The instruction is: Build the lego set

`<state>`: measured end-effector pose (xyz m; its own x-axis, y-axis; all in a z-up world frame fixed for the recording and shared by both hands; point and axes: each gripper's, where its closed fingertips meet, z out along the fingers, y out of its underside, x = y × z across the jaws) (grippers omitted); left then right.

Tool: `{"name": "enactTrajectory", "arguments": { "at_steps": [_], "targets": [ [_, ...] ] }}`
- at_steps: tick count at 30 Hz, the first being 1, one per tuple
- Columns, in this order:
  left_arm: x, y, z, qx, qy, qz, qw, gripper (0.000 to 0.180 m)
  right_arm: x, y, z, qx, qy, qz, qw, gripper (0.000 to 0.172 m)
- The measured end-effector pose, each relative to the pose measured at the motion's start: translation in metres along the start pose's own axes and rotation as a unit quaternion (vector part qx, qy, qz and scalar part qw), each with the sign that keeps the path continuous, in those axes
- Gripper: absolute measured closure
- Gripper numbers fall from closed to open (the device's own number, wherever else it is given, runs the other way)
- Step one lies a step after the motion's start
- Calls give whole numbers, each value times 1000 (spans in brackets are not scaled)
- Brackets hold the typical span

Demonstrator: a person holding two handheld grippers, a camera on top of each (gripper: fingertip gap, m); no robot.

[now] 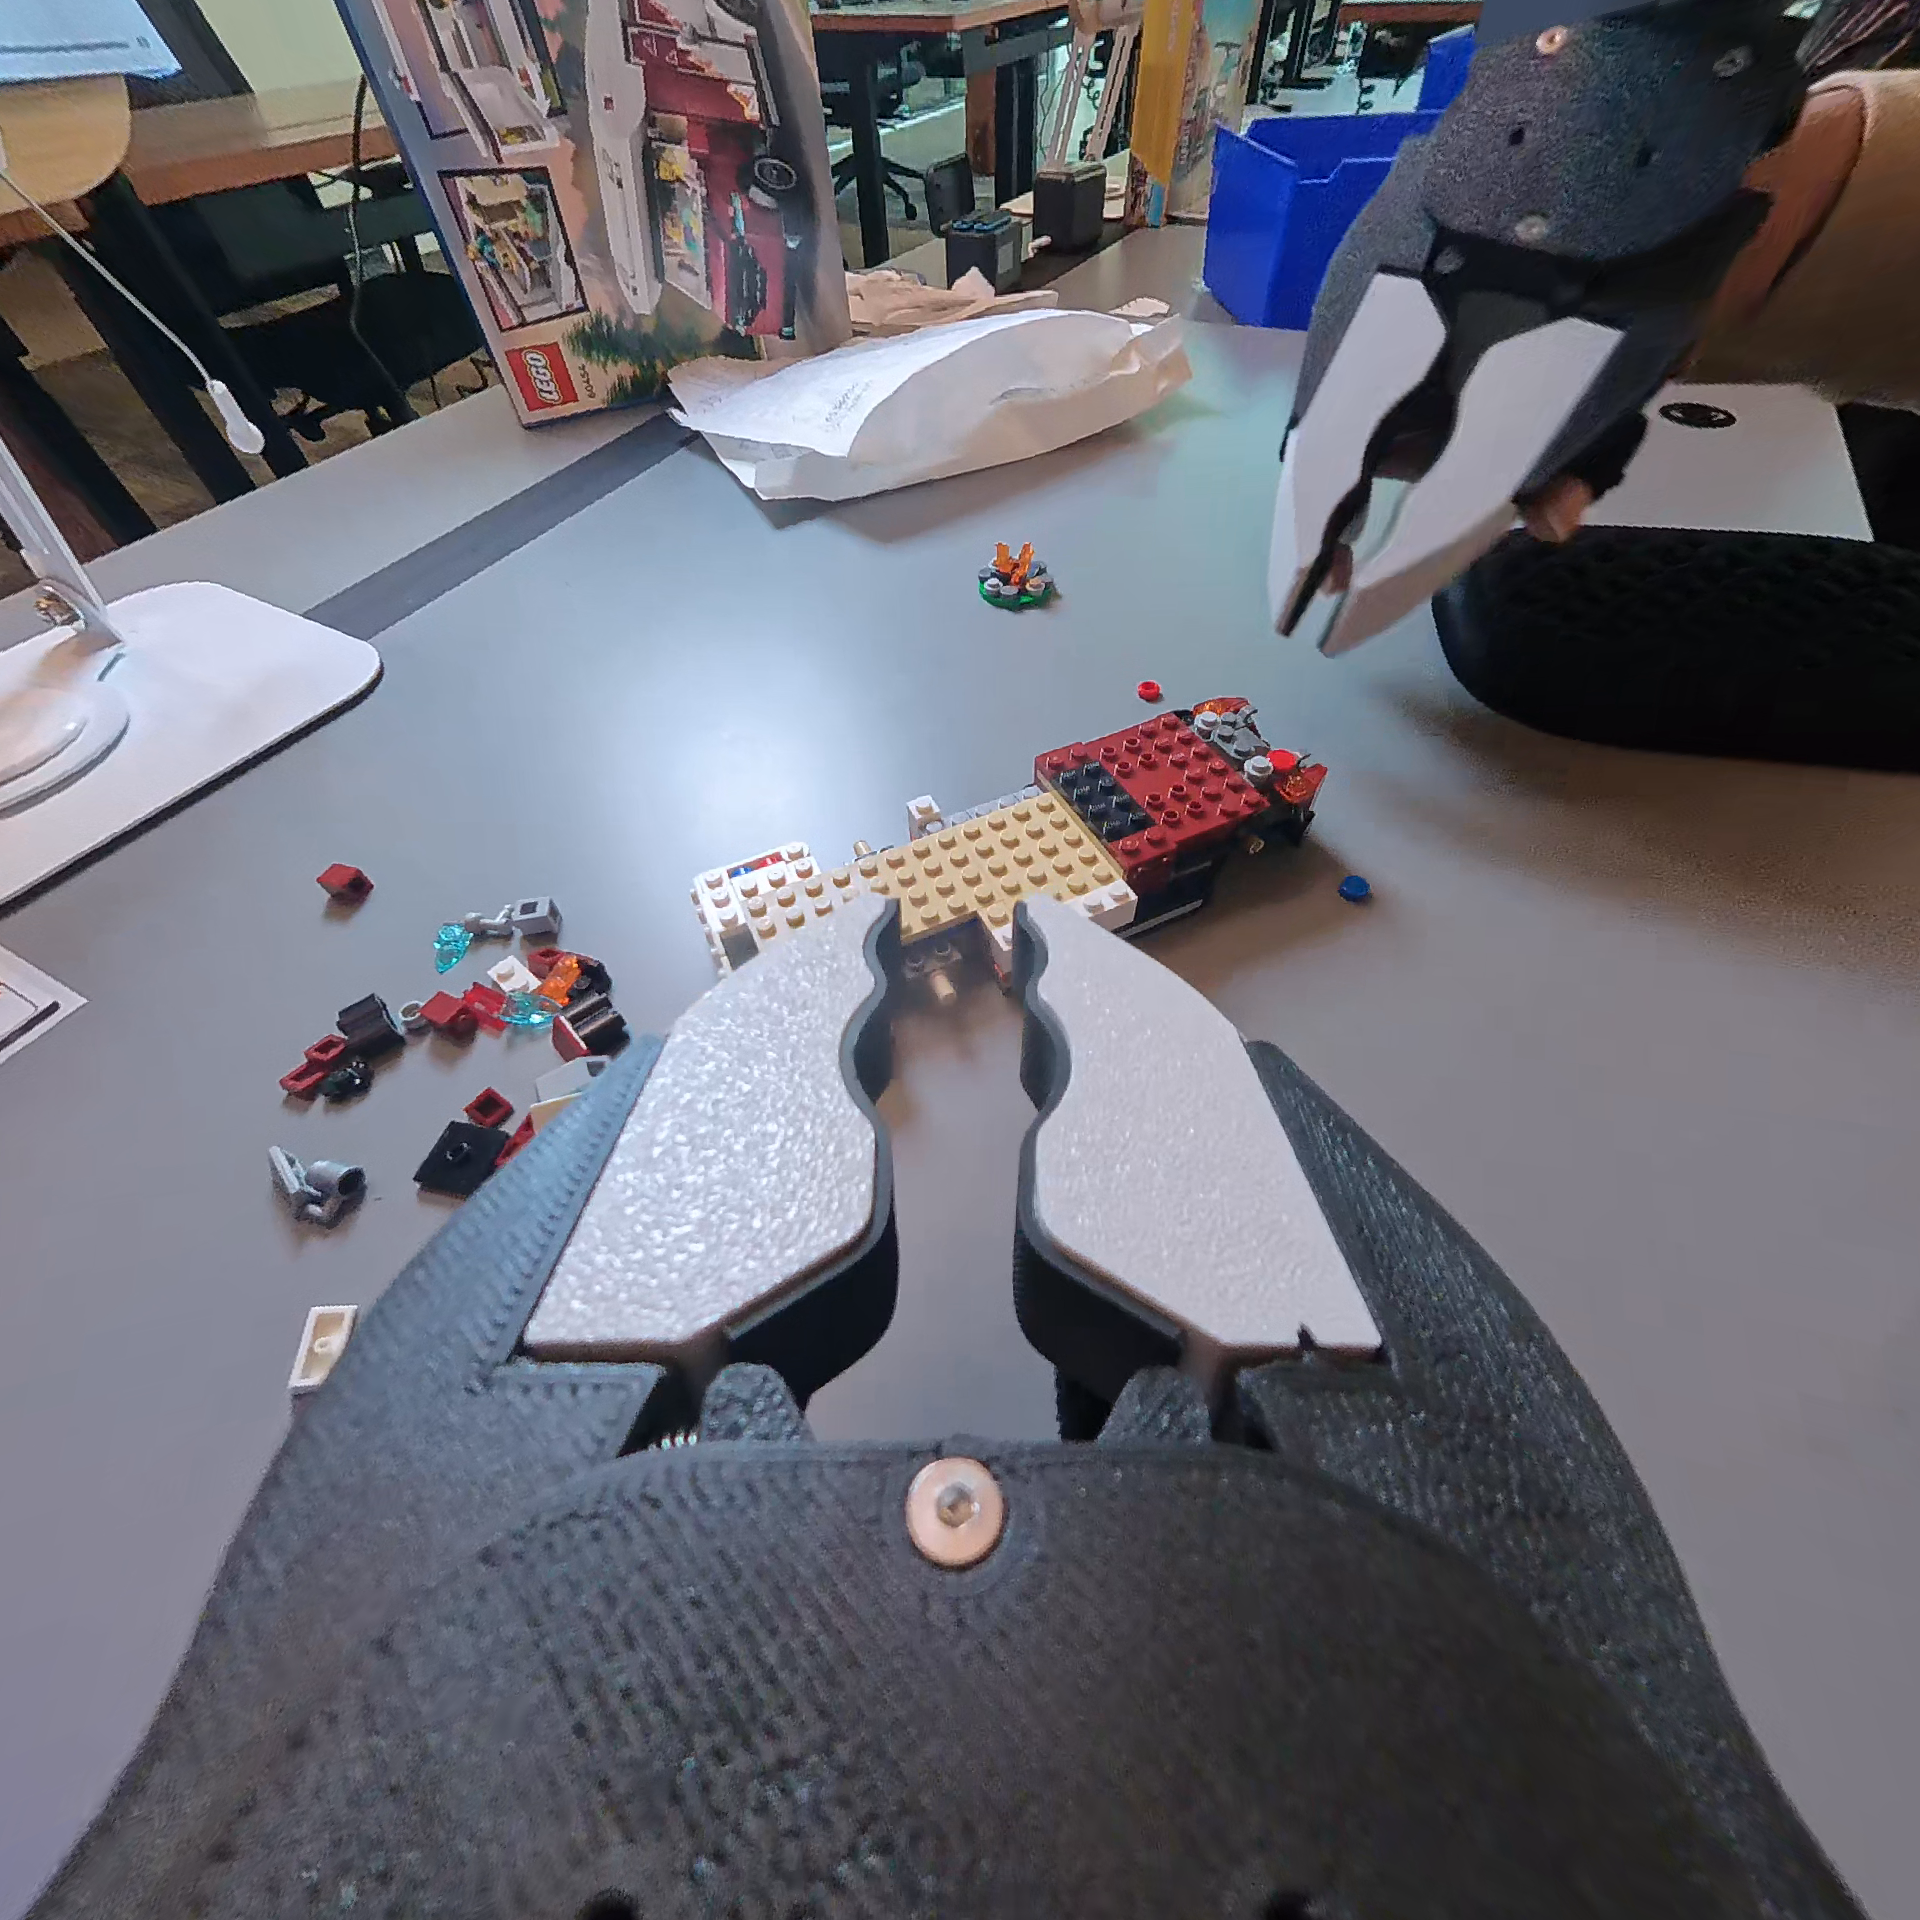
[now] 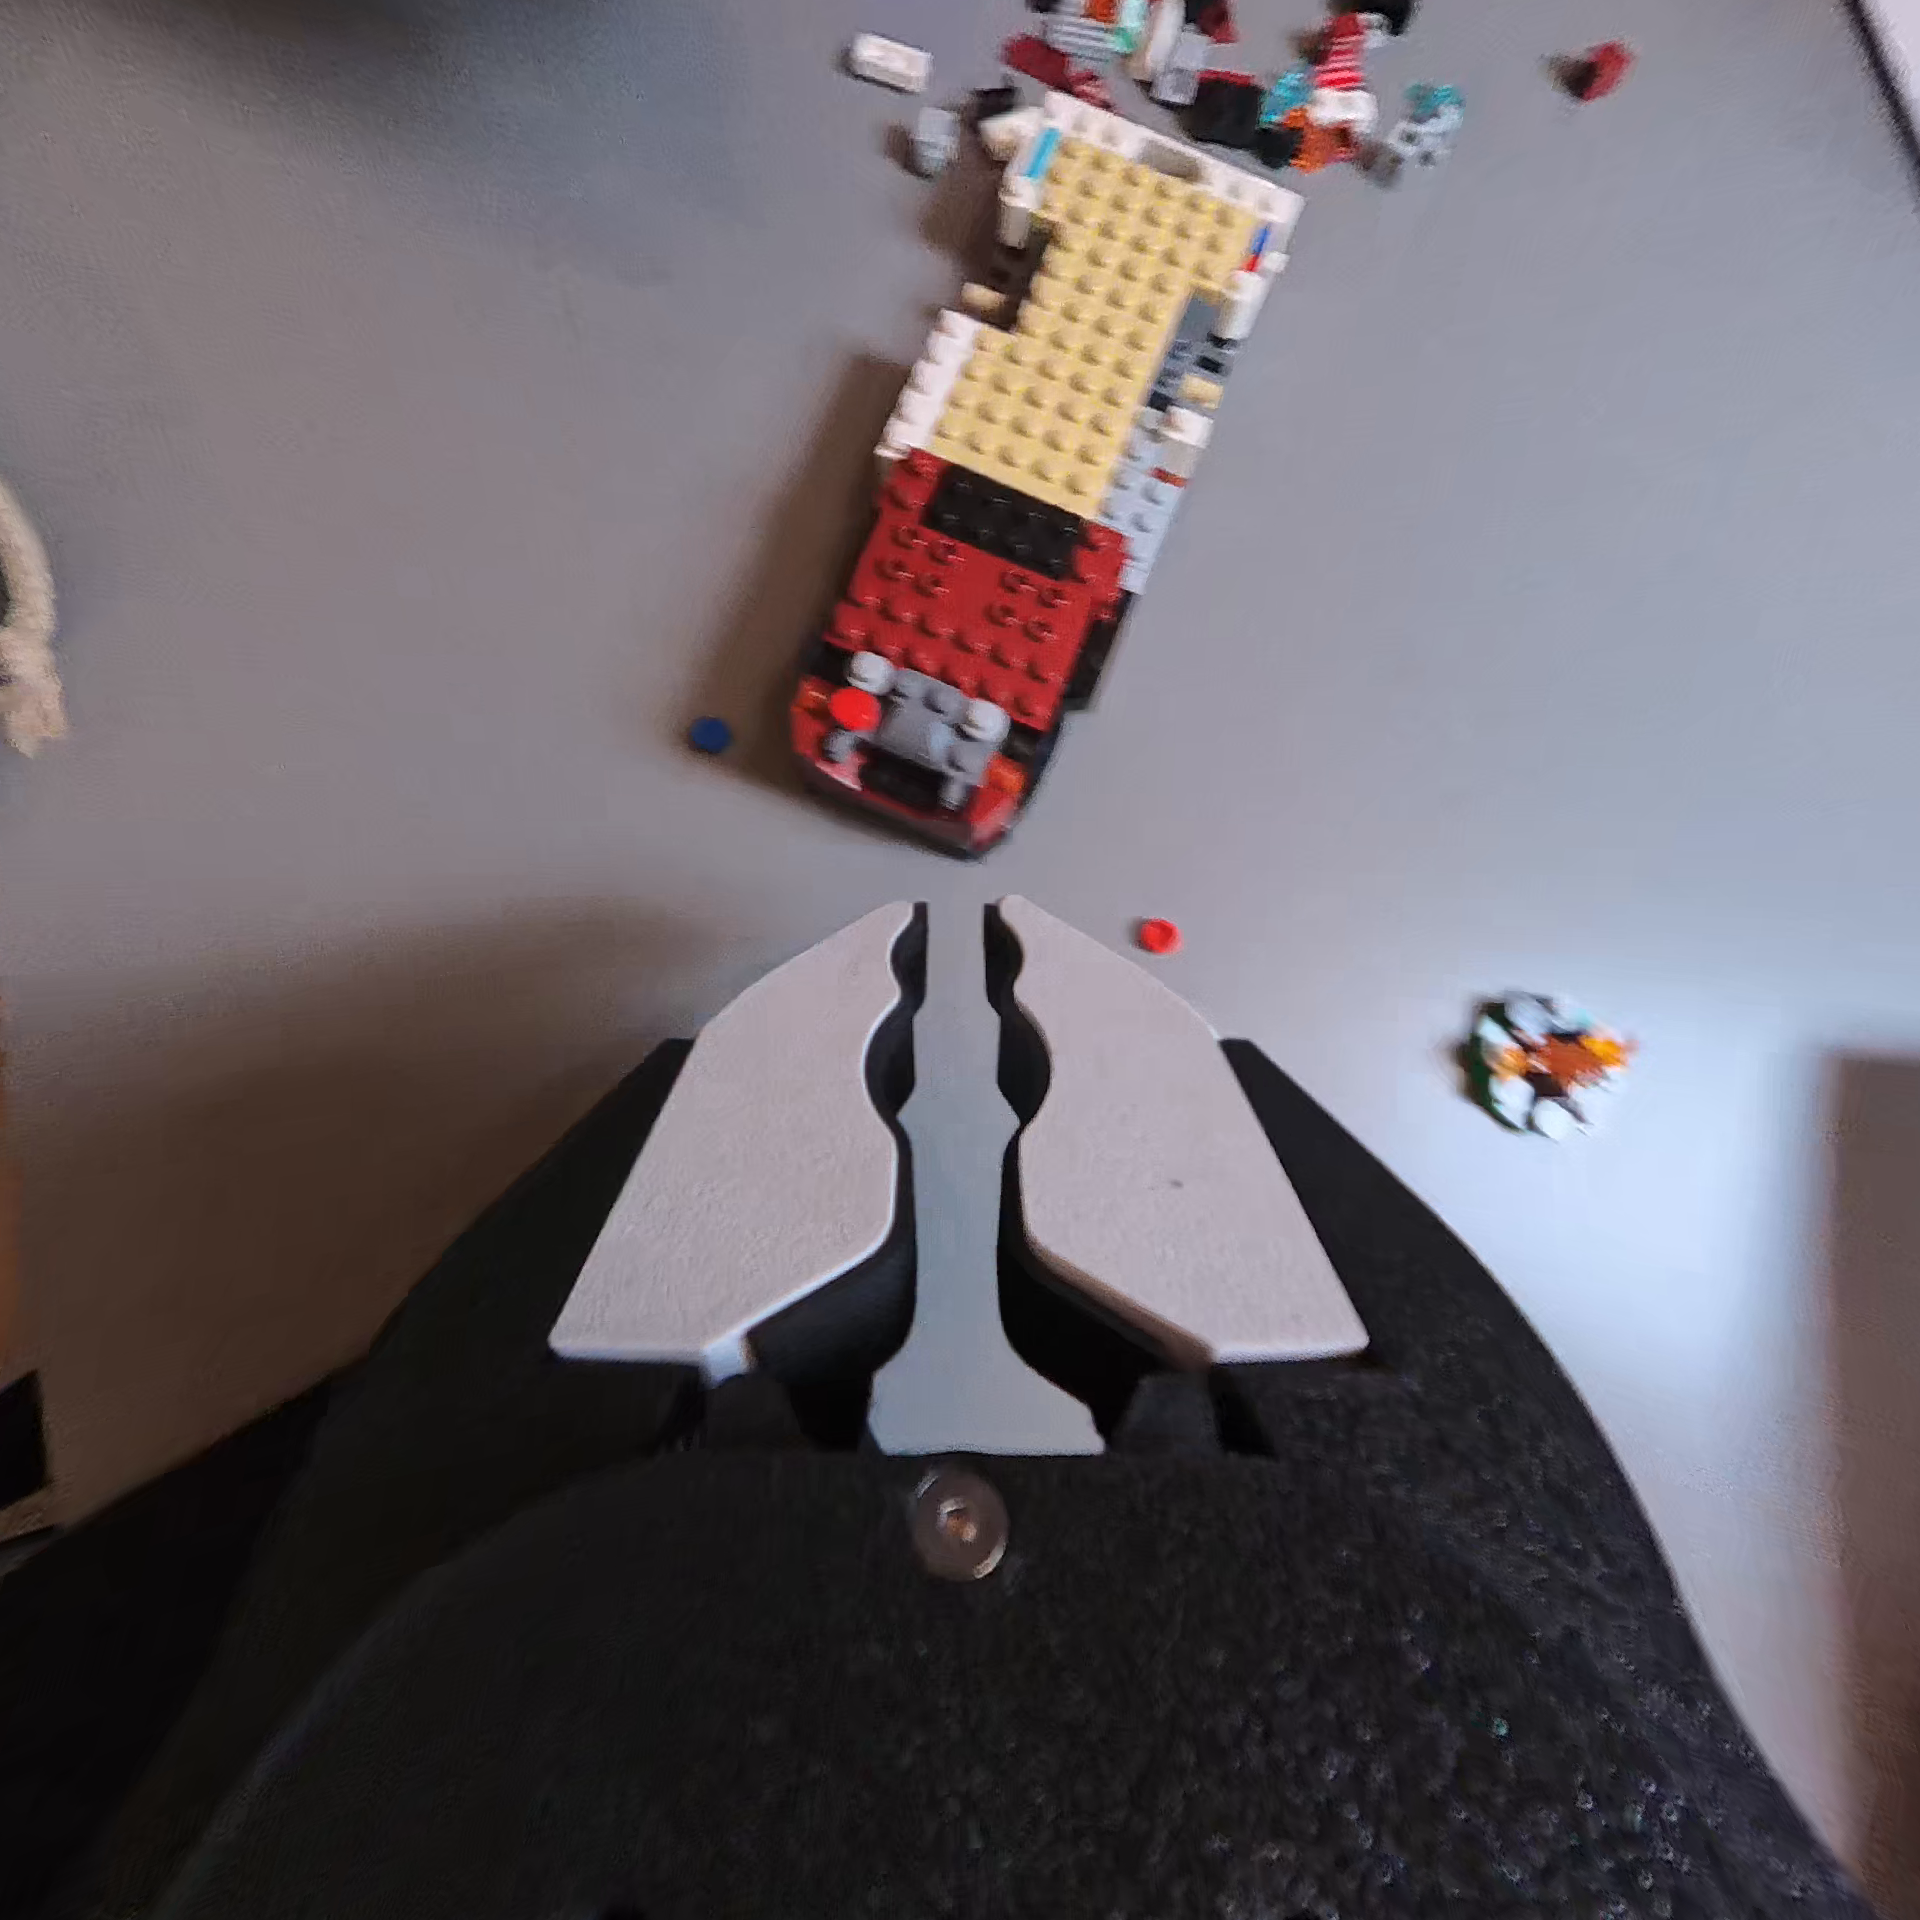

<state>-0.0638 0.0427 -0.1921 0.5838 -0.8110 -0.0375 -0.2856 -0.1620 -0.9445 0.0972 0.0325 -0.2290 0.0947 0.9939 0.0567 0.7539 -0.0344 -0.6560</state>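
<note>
A part-built brick vehicle [image 1: 1039, 852] with a tan deck, white end and dark red end lies on the grey table [image 1: 623, 675]. My left gripper [image 1: 954, 914] hovers short of its near side. Its jaws stand a little apart with nothing between the pads, and the right wrist view shows the vehicle [image 2: 1049, 416] untouched. My right gripper [image 2: 956, 914] hangs above the table just short of the red end. Its jaws are almost together, with bare table showing through the slit. It also shows raised in the left wrist view [image 1: 1317, 623]. A red round stud [image 2: 1158, 935] lies just right of its tips.
A blue stud [image 2: 710, 735] lies by the red end. A pile of loose pieces [image 1: 499, 997] lies left of my left gripper. A small green and orange build [image 1: 1016, 577], a white paper bag [image 1: 935, 405], a toy box [image 1: 623, 208], a blue bin [image 1: 1299, 208] and a black mesh pad [image 1: 1683, 644] stand farther off. The left gripper's tips are roughly 20 cm from the right gripper's.
</note>
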Motion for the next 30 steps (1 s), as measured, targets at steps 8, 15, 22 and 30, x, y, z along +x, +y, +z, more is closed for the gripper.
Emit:
{"name": "enactTrajectory", "arguments": {
  "at_steps": [8, 15, 22, 30],
  "targets": [
    [1, 1, 0, -4, -1, 5, 1000, 161, -53, -11, 50, -54, -53, -35, 997, 151],
    [4, 0, -2, -4, 4, 16, 1000, 162, -53, -14, 54, -72, -57, -26, 995, 154],
    [6, 0, -2, -6, 6, 22, 1000, 162, -50, -13, 54, -75, -54, -20, 995, 164],
    [6, 7, 2, -17, 12, 17, 1000, 162, -4, -35, 14, -20, 0, -22, 1000, 164]
  ]
}}
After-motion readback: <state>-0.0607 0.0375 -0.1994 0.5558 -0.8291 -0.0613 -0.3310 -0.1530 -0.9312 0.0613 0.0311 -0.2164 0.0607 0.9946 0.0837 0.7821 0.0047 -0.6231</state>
